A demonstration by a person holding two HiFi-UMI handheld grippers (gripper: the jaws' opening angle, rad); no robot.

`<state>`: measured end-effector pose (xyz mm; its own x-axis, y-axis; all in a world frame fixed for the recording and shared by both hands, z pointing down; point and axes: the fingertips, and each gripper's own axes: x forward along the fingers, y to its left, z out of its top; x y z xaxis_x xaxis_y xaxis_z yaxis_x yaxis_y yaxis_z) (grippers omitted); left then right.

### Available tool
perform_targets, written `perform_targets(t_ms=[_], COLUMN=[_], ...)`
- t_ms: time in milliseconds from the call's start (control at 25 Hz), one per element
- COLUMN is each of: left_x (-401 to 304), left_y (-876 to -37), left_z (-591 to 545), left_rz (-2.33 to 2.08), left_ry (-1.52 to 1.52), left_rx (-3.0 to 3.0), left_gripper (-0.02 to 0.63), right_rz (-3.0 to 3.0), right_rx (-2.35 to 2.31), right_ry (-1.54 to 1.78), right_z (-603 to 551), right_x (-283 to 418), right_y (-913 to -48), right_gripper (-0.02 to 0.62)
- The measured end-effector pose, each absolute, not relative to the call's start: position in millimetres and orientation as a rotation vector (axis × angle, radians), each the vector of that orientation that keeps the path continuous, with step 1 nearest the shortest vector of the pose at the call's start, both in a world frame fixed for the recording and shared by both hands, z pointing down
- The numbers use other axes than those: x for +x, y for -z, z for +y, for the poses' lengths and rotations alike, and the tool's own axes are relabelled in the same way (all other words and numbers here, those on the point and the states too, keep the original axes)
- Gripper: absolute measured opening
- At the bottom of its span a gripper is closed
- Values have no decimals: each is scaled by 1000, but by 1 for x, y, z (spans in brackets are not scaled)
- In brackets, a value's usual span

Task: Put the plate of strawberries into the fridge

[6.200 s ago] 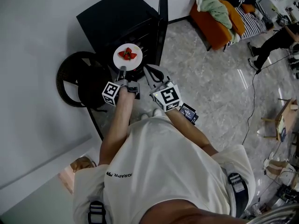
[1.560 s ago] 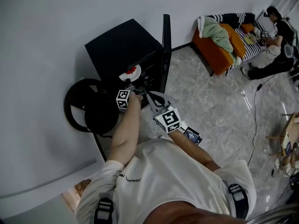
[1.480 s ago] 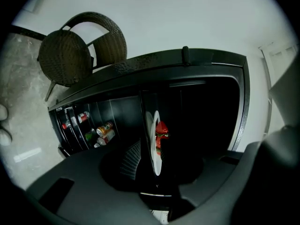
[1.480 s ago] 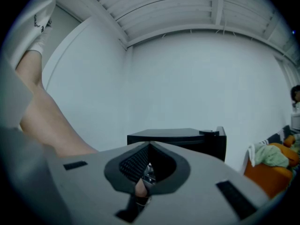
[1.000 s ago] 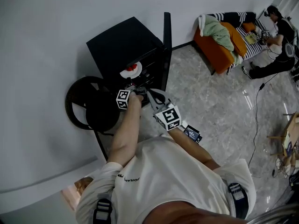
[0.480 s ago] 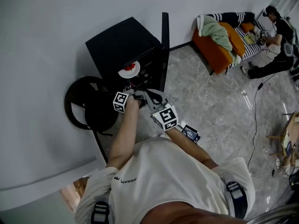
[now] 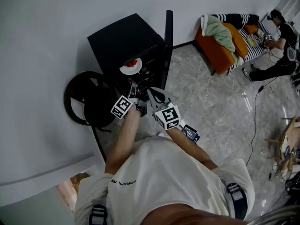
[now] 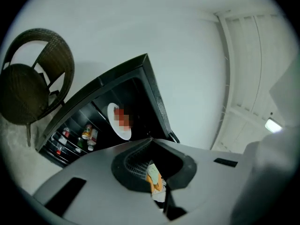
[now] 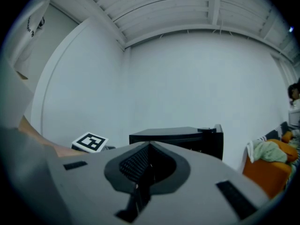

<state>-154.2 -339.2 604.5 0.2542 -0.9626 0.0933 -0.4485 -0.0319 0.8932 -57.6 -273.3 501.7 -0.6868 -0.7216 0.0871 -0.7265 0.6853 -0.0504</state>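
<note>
Head view: round white plate (image 7: 130,69) of red strawberries (image 7: 132,63) inside black fridge (image 7: 123,37)

The fridge (image 7: 124,36) stands against the wall in the upper middle of the head view. Its door (image 7: 168,32) is swung open on its right side. The plate (image 7: 130,68) sits on a shelf inside the fridge, and the strawberries (image 7: 132,63) lie on the plate. In the left gripper view, cans (image 8: 88,133) stand on shelves to the lower left of the plate. A chair (image 7: 86,100) is just left of the fridge. The left gripper (image 7: 134,86) and the right gripper (image 7: 152,92) are side by side below the plate, in front of the fridge. A sofa (image 7: 218,34) is at the upper right with a blanket (image 7: 216,26) on it, and a person (image 7: 279,36) is near its right end.
</note>
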Motion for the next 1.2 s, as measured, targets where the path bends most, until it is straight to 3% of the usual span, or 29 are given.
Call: perform_targets(t_ms=[1200], left_x=[-113], left_y=[-494], left_z=[-277], left_rz=[-1648], left_ry=[194], left_rx=[2307], left_gripper=[2], right_rz=[-2843], right_rx=[1240], right_ry=[-149], right_z=[-254], right_x=[-52], right_y=[-494], right_gripper=[12])
